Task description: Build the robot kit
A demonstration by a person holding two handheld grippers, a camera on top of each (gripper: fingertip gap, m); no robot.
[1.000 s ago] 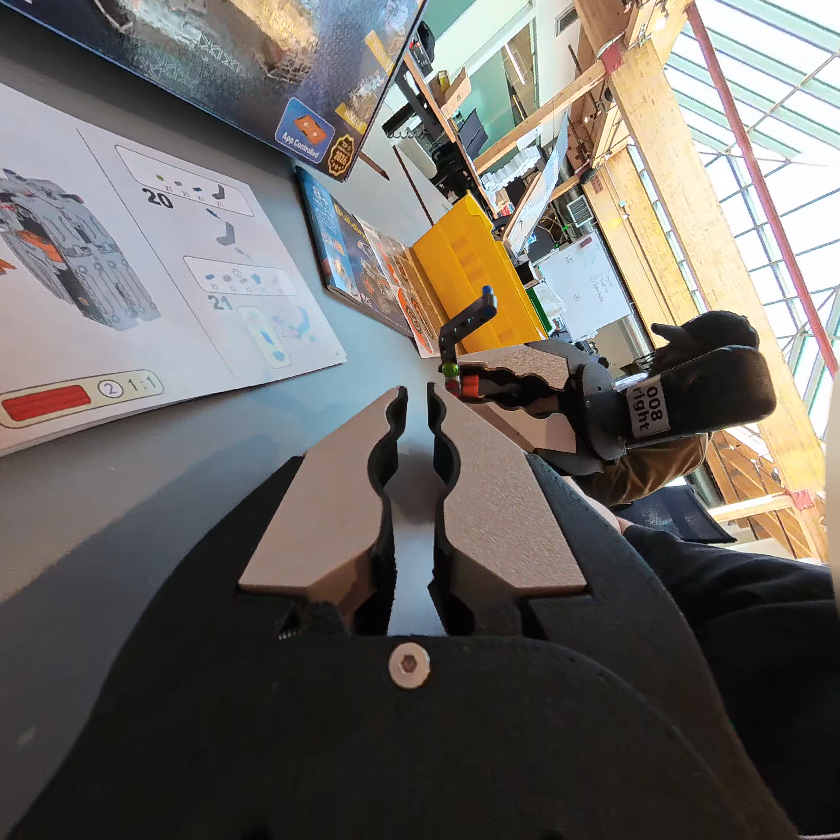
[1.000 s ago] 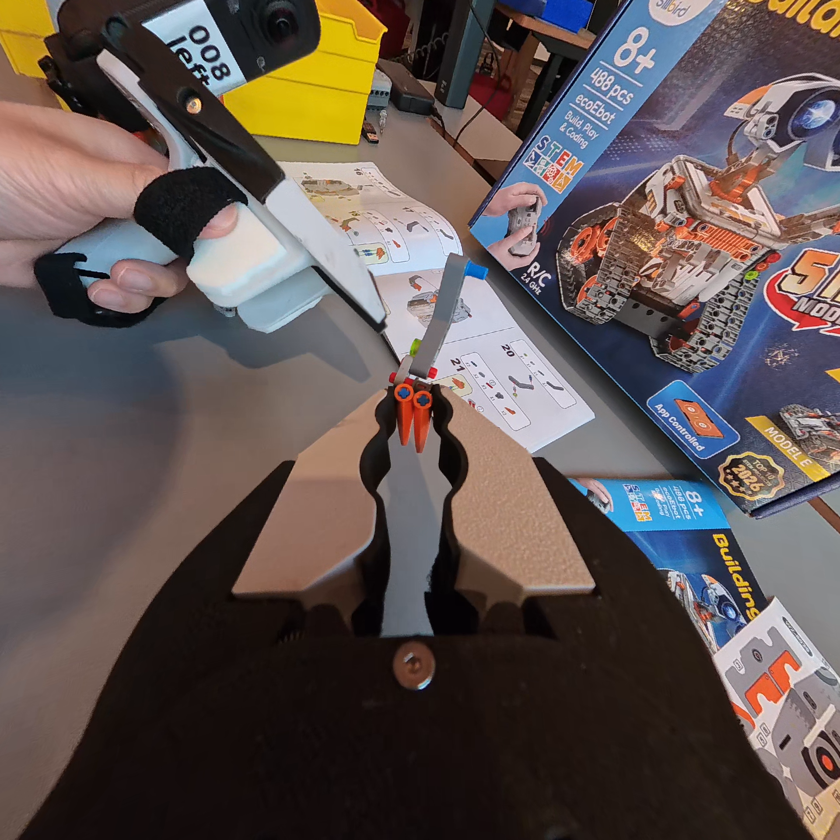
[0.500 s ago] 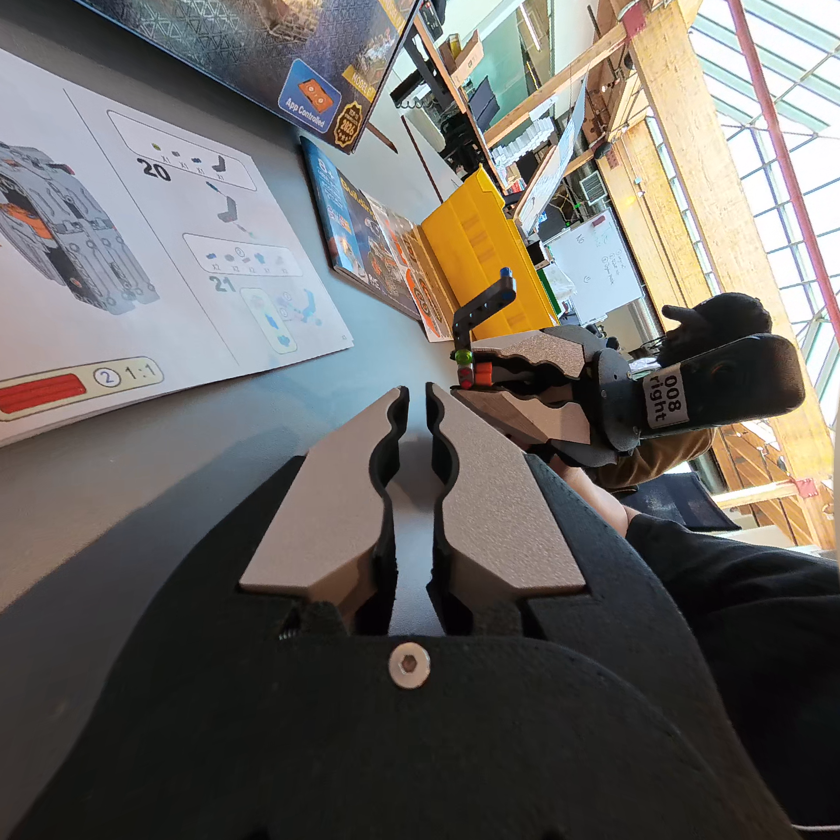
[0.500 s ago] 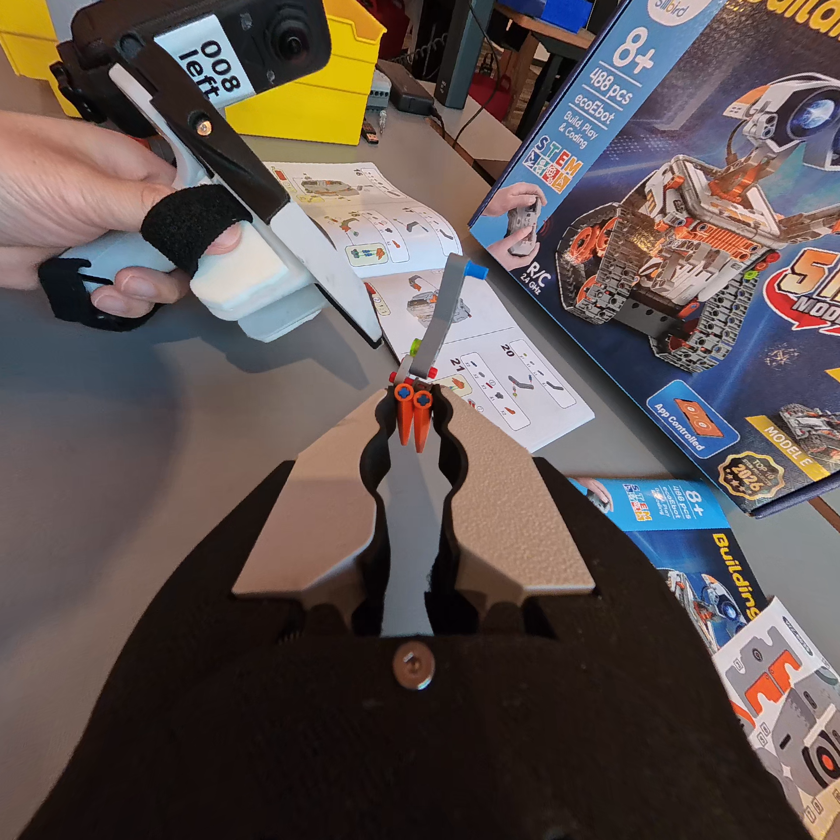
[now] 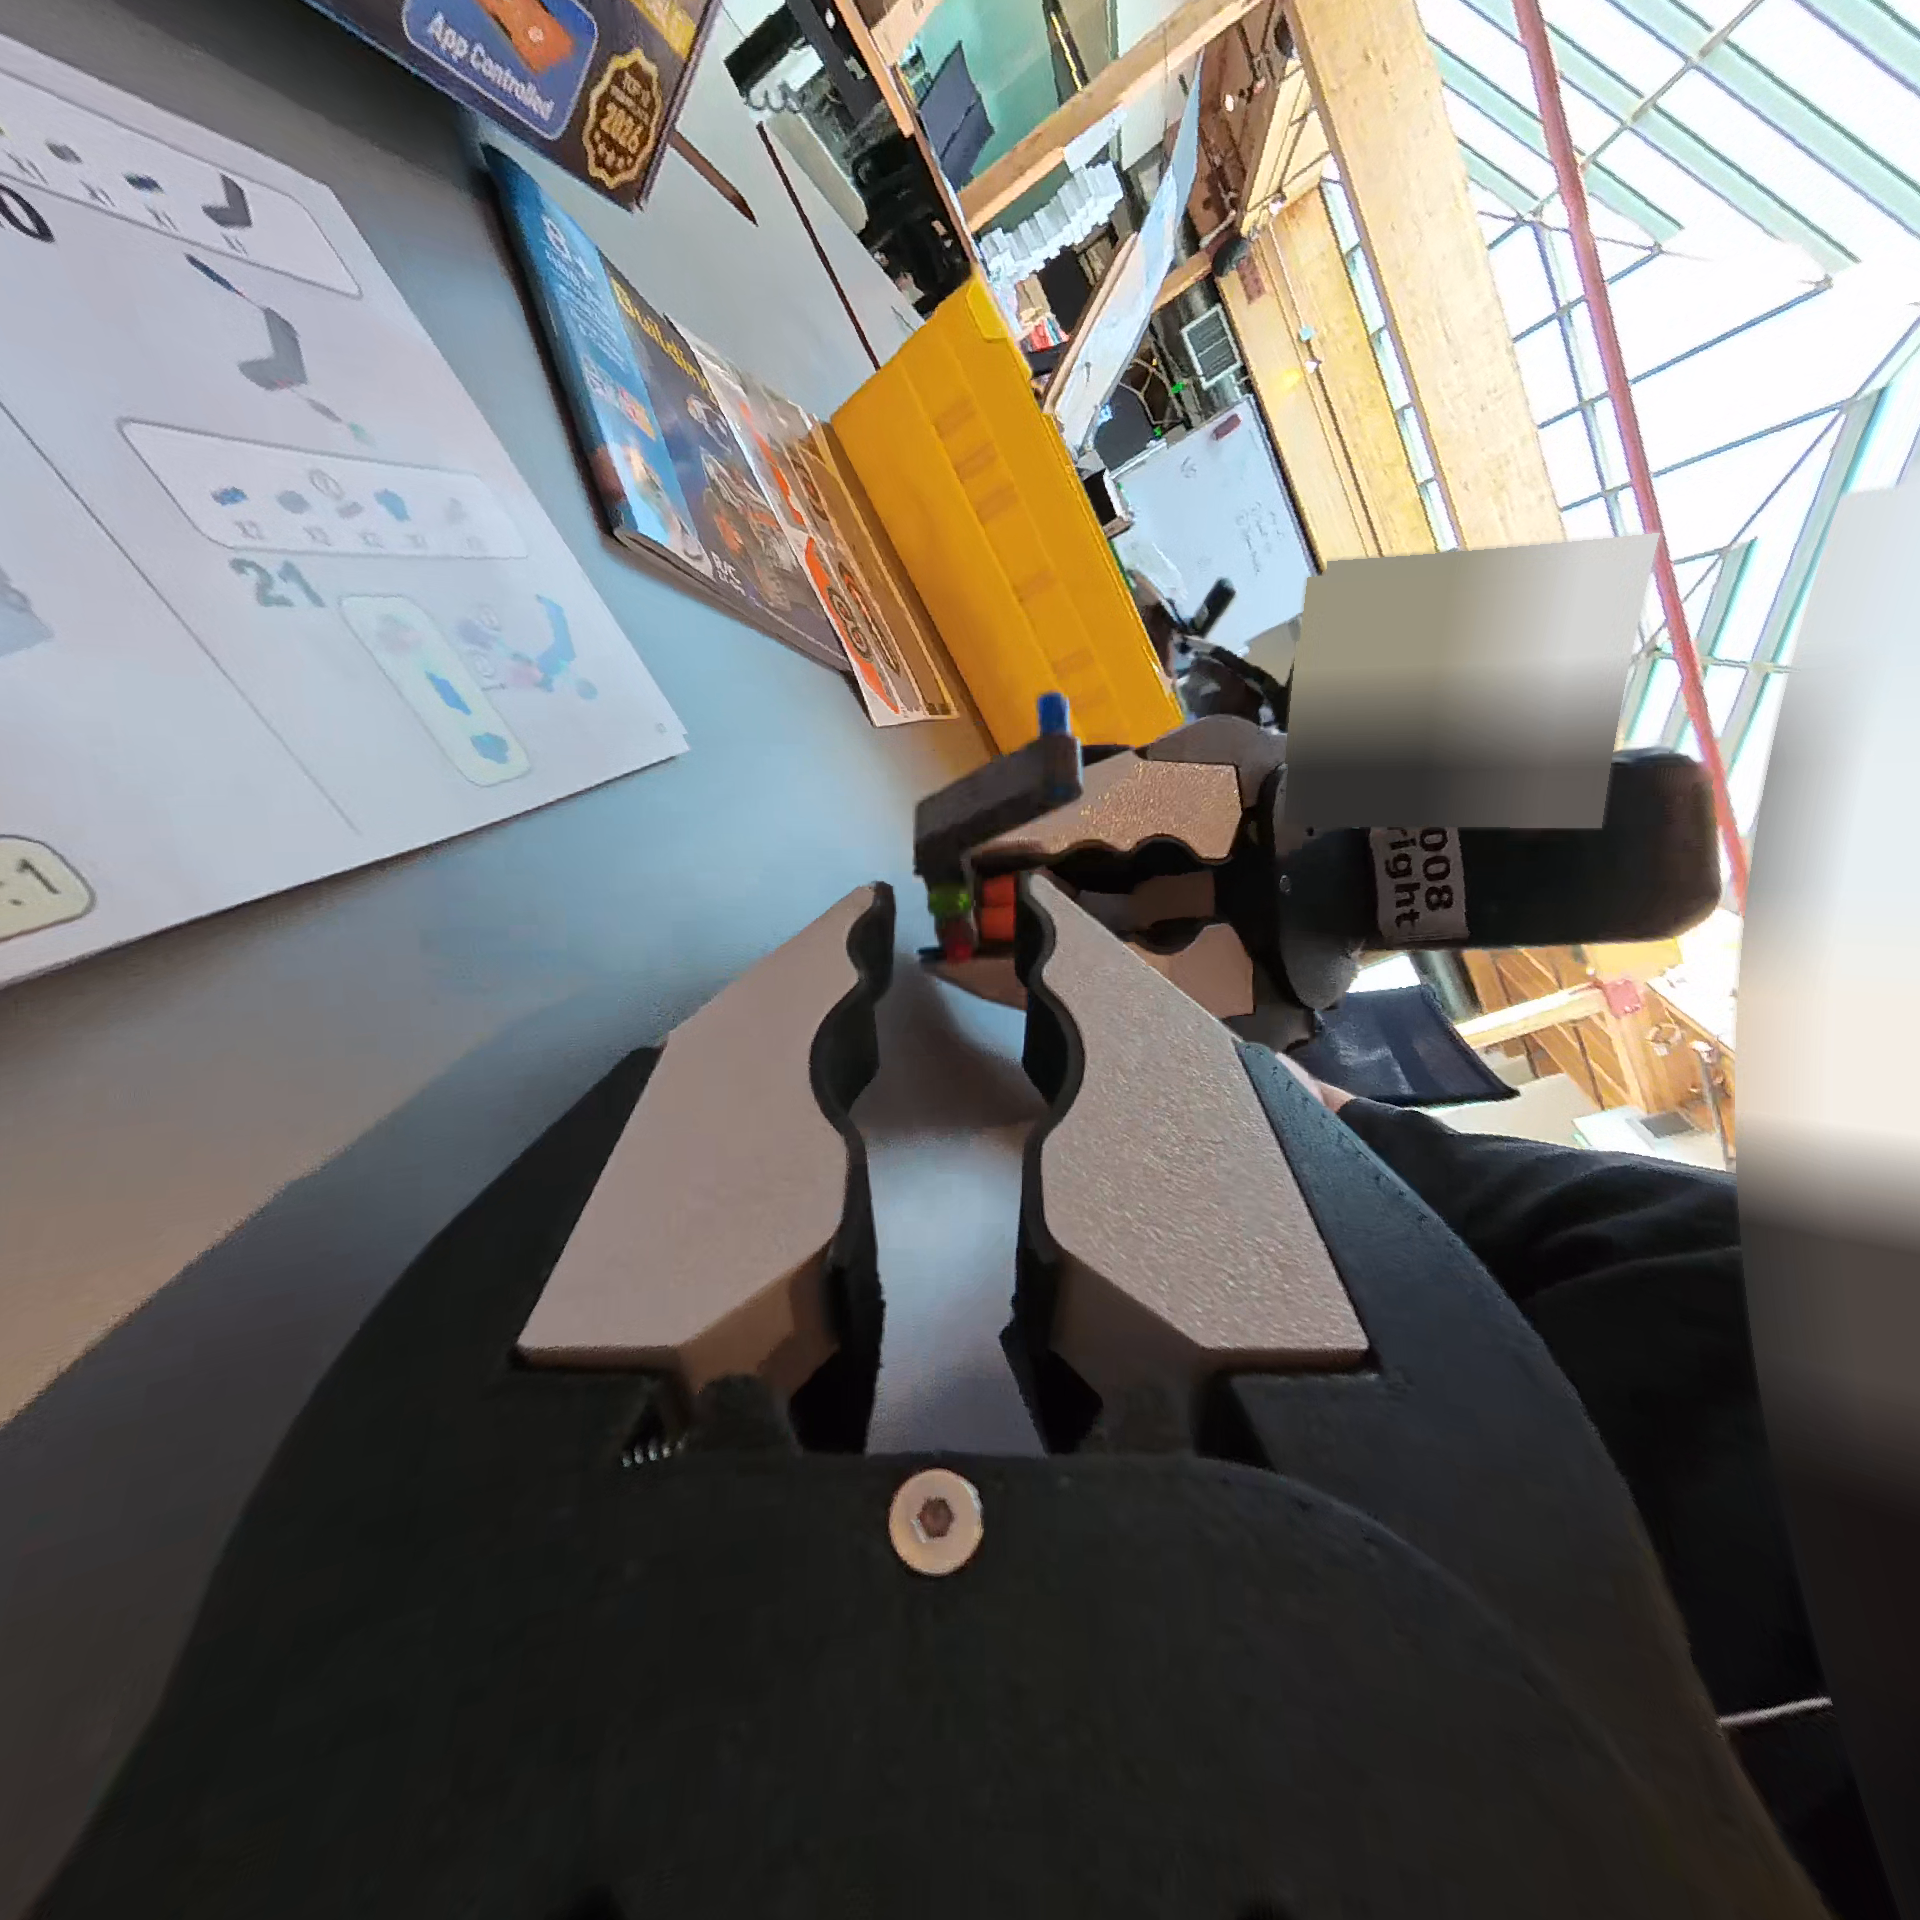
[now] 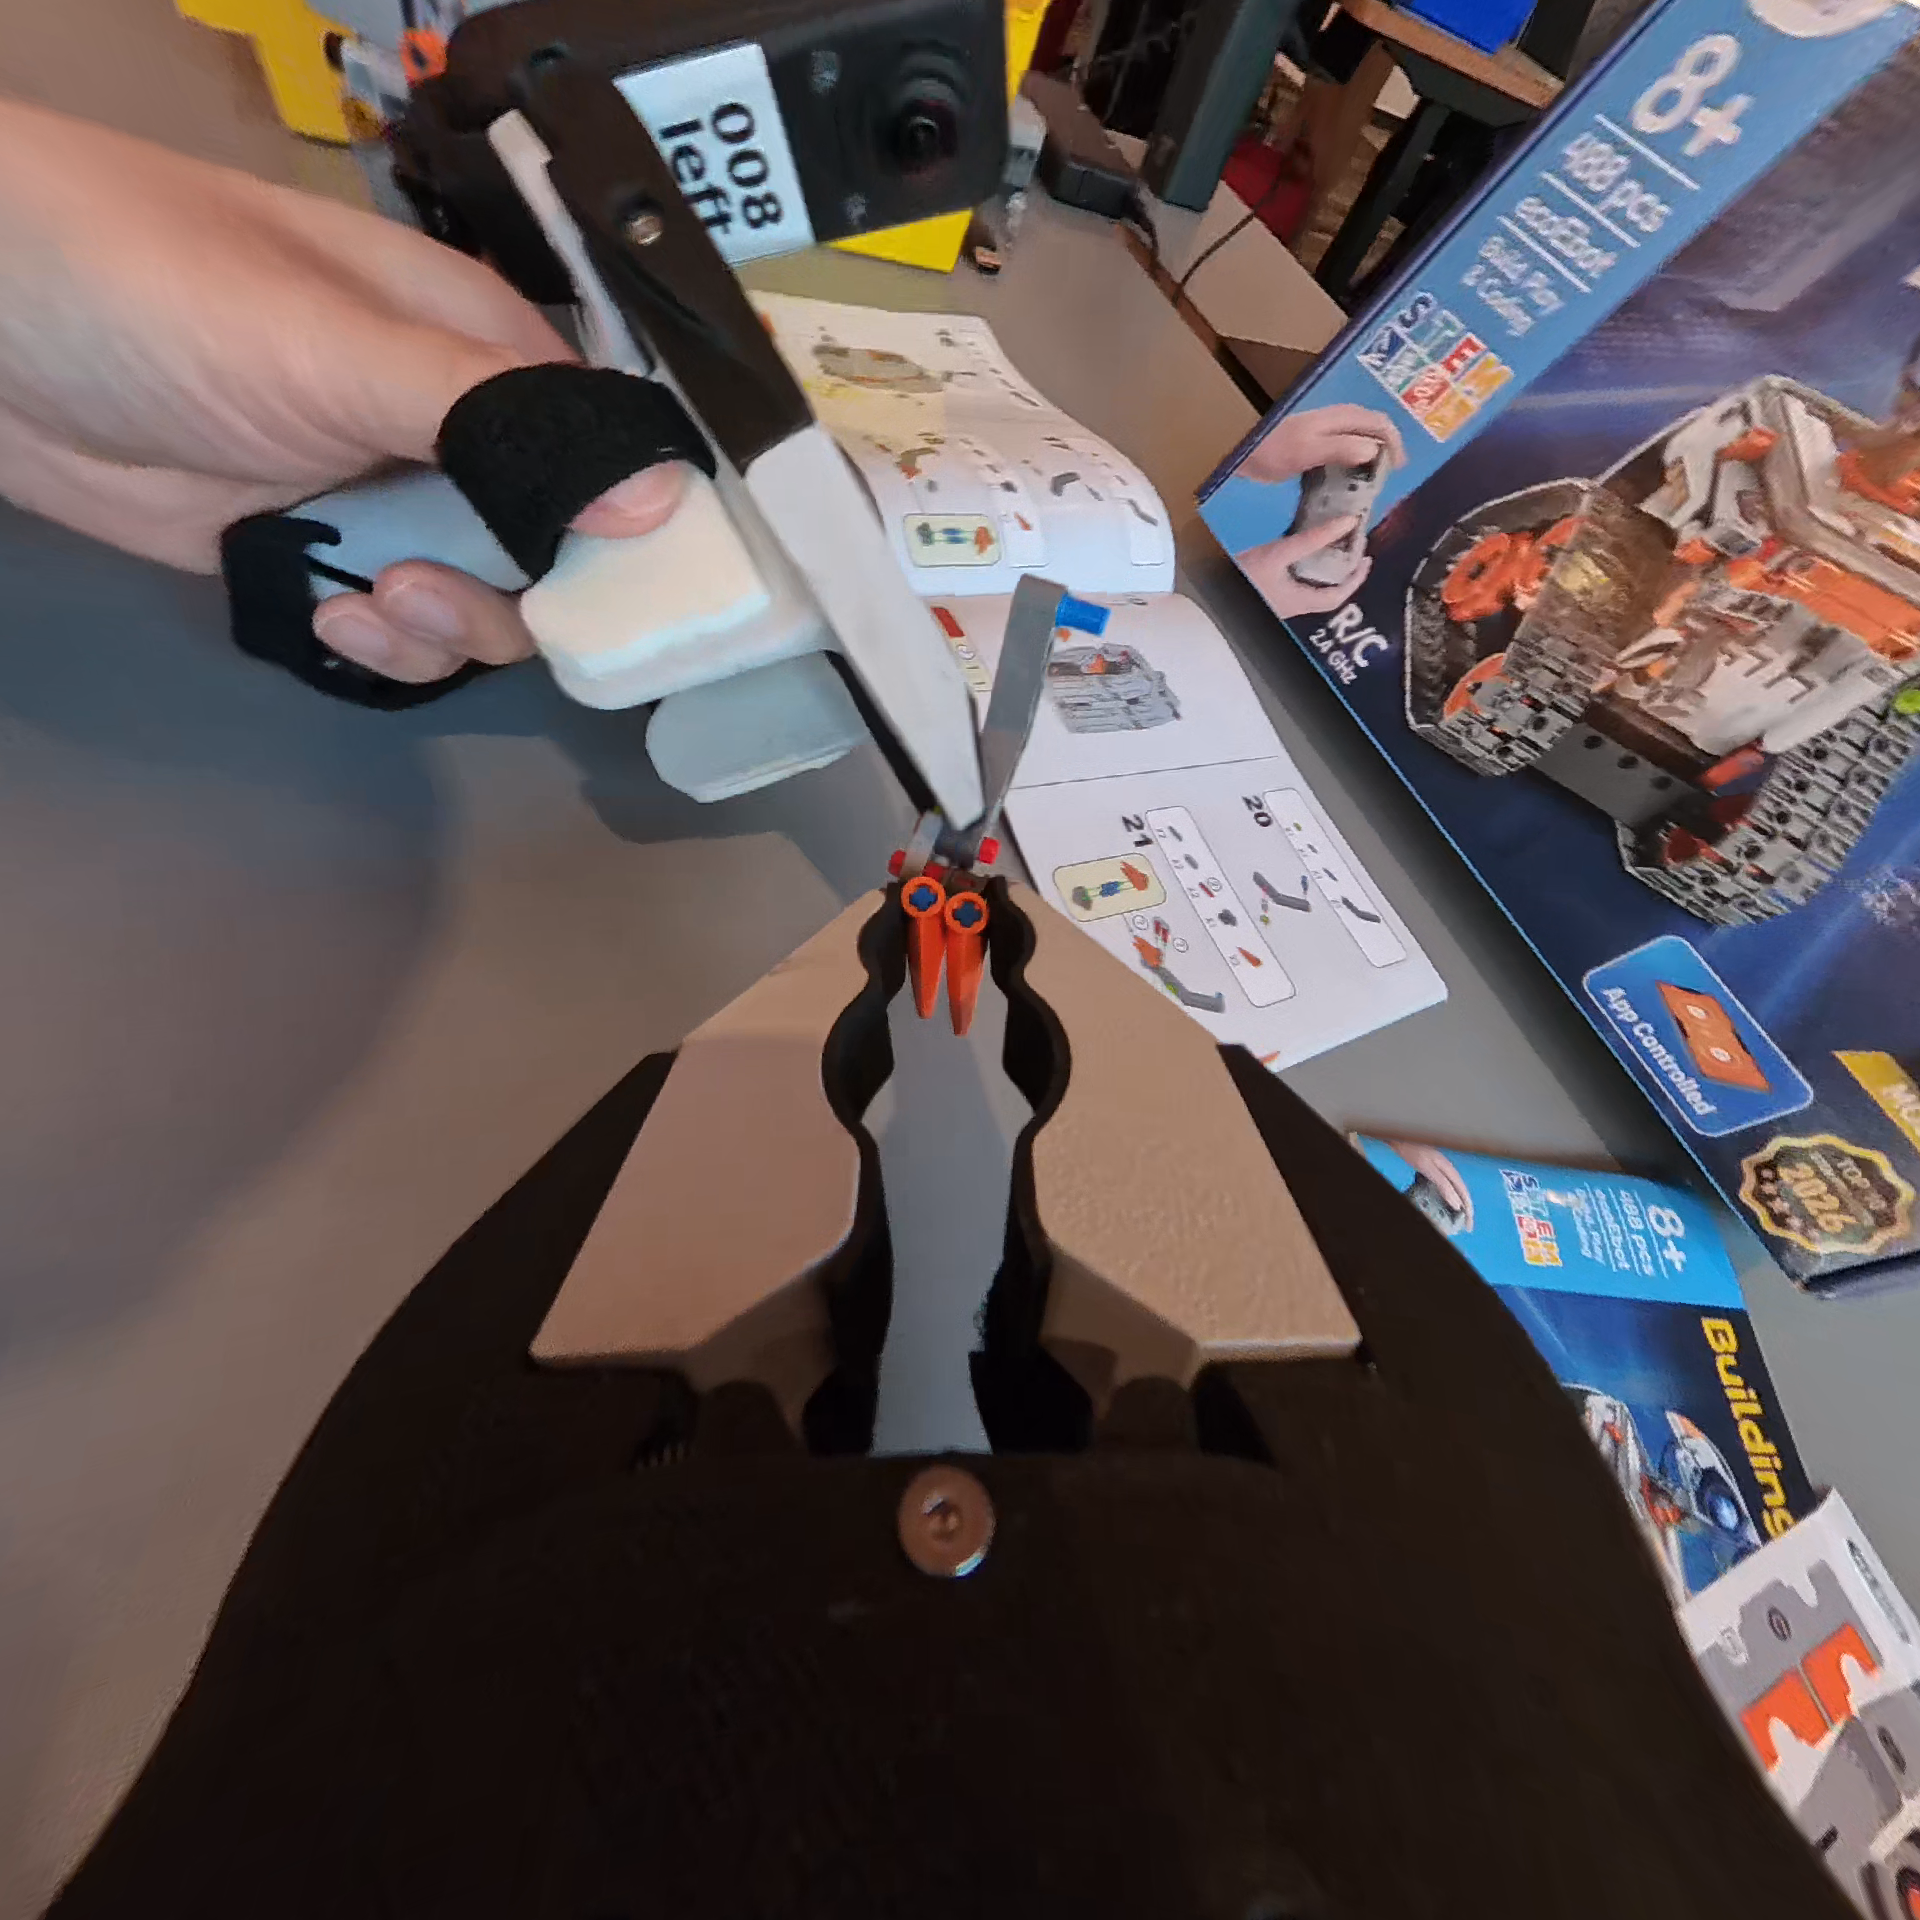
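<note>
Your right tongs are clamped on a small brick assembly with two orange cones and a grey angled beam, held above the grey tabletop. Your left tongs stand parted and empty, tips just beside that assembly near the open instruction booklet.

A grey table carries an open instruction booklet, lying flat near the middle. Beside it rests a large blue toy box, its printed face showing. A smaller blue manual lies close by that box. Farther back stands a yellow bin.
</note>
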